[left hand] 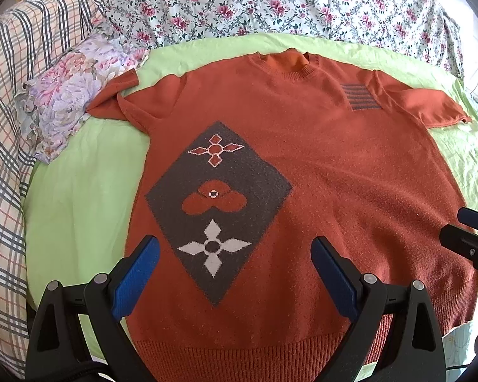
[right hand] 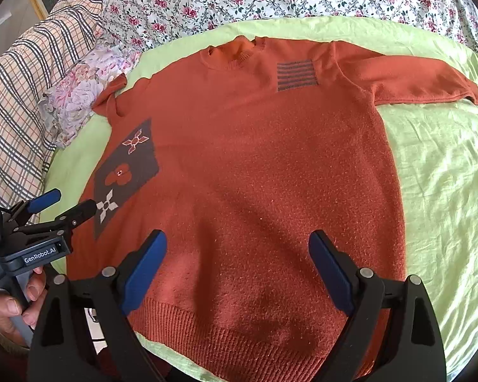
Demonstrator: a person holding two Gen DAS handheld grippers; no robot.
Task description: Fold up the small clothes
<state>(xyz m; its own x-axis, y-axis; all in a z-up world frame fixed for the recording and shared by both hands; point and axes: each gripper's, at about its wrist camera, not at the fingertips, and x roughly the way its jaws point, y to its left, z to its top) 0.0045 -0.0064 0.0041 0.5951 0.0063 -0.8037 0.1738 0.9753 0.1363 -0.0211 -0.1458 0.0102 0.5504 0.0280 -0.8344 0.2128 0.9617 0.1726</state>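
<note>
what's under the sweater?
A green sheet shows around the orange sweater, which lies flat on it. One sleeve overlaps the floral pillow. Anything beneath the body is hidden.

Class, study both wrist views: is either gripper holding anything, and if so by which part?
Nothing is held. The left gripper and right gripper are open above the orange sweater.

Rust-orange sweater (left hand: 318,175), grey diamond motif (left hand: 218,203); lime-green sheet (right hand: 436,191); floral quilt (left hand: 271,3).
</note>
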